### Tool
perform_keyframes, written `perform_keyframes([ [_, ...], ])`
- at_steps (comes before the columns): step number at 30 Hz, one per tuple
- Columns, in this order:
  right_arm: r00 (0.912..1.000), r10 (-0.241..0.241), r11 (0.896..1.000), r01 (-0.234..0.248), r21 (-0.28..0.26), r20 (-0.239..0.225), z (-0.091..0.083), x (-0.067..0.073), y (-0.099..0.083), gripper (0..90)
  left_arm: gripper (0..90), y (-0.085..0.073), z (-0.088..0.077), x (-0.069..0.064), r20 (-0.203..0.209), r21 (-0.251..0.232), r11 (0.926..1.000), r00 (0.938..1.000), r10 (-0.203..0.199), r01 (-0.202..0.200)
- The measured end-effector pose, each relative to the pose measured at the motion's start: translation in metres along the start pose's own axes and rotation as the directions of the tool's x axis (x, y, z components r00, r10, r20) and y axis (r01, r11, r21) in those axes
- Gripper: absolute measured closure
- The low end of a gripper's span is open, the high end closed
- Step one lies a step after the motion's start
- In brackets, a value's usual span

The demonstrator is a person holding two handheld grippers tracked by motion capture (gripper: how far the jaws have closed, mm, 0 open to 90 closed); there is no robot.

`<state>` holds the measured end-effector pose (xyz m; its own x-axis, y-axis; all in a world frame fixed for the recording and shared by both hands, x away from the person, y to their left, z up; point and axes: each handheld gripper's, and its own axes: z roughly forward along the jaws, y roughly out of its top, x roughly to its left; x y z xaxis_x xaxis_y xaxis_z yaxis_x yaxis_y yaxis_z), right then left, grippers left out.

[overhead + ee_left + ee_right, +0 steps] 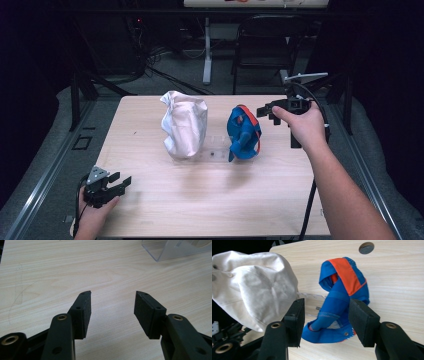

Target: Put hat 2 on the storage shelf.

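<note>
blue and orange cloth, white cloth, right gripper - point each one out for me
blue and orange cloth (243,134), high view, on its blue middle fold
white cloth (184,125), high view, on the middle of its crumpled front
right gripper (325,315), right gripper view, midway between its open jaw tips

A blue cloth thing (337,307) with an orange stripe stands crumpled and upright on the table, maybe a cap. It sits just past the right gripper (325,315), seen between its open jaws, not touching them.
</note>
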<state>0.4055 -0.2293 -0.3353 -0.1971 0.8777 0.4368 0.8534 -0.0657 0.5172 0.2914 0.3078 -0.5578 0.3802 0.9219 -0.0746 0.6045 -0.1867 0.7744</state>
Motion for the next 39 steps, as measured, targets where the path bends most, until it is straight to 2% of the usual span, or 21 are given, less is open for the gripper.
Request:
perform_keyframes([
  [8, 1.0, 0.005, 1.0, -0.005, -0.016, 0.007, -0.006, -0.013, -0.015, 45.6, 48.1, 0.0, 0.001, 0.0, 0.001, 0.002, 1.0, 1.0, 0.004, -0.004],
  [10, 0.9999, 0.001, 1.0, 0.0, -0.012, 0.015, -0.006, -0.016, -0.021, 45.4, 48.0, 0.0, 0.002, -0.001, -0.002, -0.012, 0.9999, 1.0, 0.001, -0.001],
  [16, 0.9988, -0.026, 1.0, 0.026, -0.006, 0.042, -0.009, -0.023, -0.038, 44.7, 47.9, 0.001, 0.003, -0.001, 0.006, -0.005, 1.0, 1.0, 0.0, 0.0],
  [19, 0.9987, -0.026, 1.0, 0.026, 0.0, 0.044, -0.009, -0.026, -0.046, 44.6, 47.9, 0.002, 0.005, -0.002, 0.008, -0.013, 0.9999, 1.0, 0.001, -0.001],
  [20, 0.9987, -0.024, 1.0, 0.025, -0.008, 0.044, -0.009, -0.028, -0.049, 44.6, 47.9, 0.003, 0.004, -0.002, 0.01, 0.005, 0.9999, 0.9999, 0.01, -0.01],
  [22, 0.9986, -0.023, 1.0, 0.023, -0.002, 0.048, -0.009, -0.031, -0.054, 44.6, 47.9, 0.003, 0.006, -0.004, 0.011, -0.009, 0.9999, 0.9999, 0.005, -0.004],
  [24, 0.9986, -0.025, 1.0, 0.025, -0.003, 0.047, -0.009, -0.033, -0.06, 44.6, 47.9, 0.004, 0.006, -0.004, 0.014, 0.002, 0.9999, 0.9998, 0.013, -0.013],
  [26, 0.9984, -0.031, 1.0, 0.031, -0.003, 0.046, -0.009, -0.034, -0.067, 44.4, 47.9, 0.004, 0.007, -0.004, 0.015, -0.007, 0.9999, 0.9998, 0.013, -0.013],
  [32, 0.9973, -0.061, 0.998, 0.061, -0.021, 0.042, -0.005, -0.034, -0.088, 44.2, 47.9, 0.006, 0.01, -0.006, 0.024, 0.004, 0.9998, 0.9995, 0.019, -0.019],
  [37, 0.9965, -0.069, 0.997, 0.07, -0.019, 0.048, 0.005, -0.039, -0.104, 44.3, 47.9, 0.007, 0.012, -0.008, 0.029, -0.008, 0.9997, 0.9993, 0.023, -0.023],
  [39, 0.9965, -0.07, 0.997, 0.072, -0.027, 0.046, 0.009, -0.042, -0.111, 44.4, 47.9, 0.007, 0.012, -0.008, 0.03, 0.001, 0.9997, 0.9992, 0.025, -0.025],
])
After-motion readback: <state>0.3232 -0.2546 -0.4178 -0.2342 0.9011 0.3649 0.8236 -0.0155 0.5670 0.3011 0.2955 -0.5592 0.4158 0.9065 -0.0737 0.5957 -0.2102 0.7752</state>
